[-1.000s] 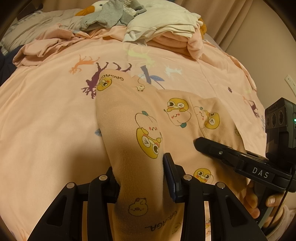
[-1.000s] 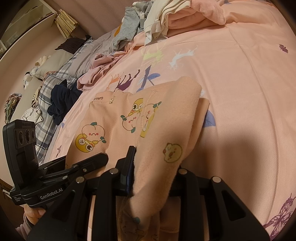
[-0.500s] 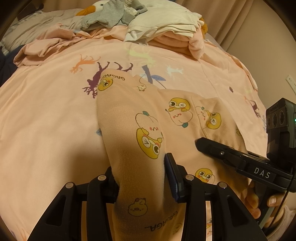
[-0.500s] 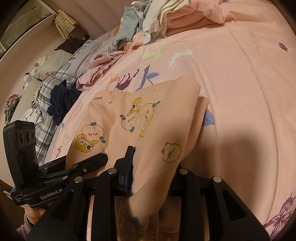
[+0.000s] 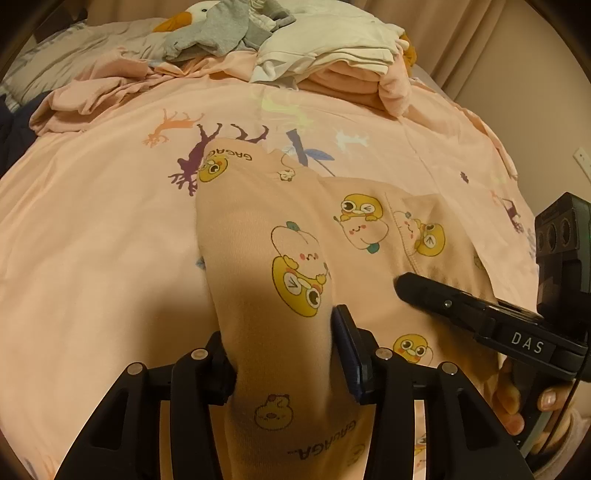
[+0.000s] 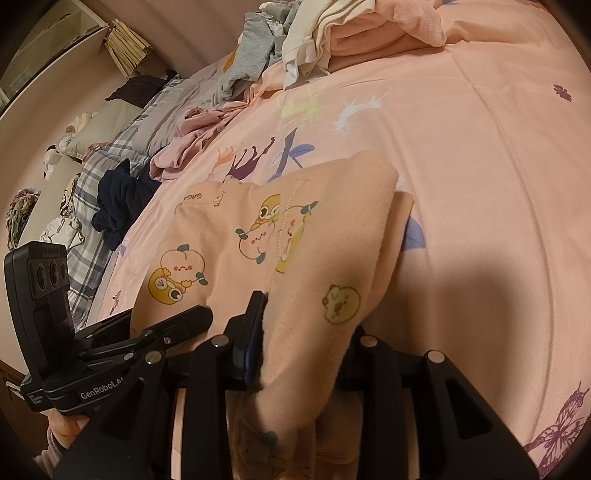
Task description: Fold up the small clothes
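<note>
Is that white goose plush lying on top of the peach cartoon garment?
No, the goose plush lies far back among piled clothes, well apart from the peach garment.

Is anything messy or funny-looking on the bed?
Yes. Behind the peach cartoon garment, loose clothes lie in untidy heaps: a grey top crumpled at the far end and a dark navy piece bunched on the plaid bedding. Nothing looks torn or spilled.

Left jaws easing apart on the folded cloth

The left gripper [image 5: 284,347] has just been opening: its jaws stand a little wider than a second ago, with the fold of the peach printed garment [image 5: 295,258] between them and the near fabric sitting looser and fuller. In the right wrist view, the garment's draped edge [image 6: 332,280] sags slightly lower through the right gripper [image 6: 306,347].
</note>
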### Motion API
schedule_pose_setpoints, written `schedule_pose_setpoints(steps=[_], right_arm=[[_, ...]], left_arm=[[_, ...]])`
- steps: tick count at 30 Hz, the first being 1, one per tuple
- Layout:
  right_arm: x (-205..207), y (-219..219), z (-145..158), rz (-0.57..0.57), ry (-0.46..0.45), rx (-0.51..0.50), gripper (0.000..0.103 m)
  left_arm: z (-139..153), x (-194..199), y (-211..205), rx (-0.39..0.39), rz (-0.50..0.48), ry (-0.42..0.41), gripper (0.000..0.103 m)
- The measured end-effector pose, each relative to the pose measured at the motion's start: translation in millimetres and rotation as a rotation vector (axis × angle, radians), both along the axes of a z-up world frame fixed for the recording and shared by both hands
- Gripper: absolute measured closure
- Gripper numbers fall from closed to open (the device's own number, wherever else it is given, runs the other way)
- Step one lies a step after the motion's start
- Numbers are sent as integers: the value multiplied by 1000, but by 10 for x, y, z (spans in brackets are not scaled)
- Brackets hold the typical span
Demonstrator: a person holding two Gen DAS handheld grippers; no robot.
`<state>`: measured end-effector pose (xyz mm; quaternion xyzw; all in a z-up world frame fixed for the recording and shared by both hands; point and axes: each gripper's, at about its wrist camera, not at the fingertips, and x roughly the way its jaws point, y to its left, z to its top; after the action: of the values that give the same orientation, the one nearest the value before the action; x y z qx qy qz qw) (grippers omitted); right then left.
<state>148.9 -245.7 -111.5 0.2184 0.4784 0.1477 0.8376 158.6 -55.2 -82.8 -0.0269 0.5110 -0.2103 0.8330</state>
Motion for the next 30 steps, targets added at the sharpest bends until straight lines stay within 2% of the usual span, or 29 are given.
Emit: schedule_pose_setpoints(steps=[30], right_arm=[[-53, -133, 54, -38, 24, 13, 64]], left_arm=[[52, -98, 12, 39, 3, -16, 55]])
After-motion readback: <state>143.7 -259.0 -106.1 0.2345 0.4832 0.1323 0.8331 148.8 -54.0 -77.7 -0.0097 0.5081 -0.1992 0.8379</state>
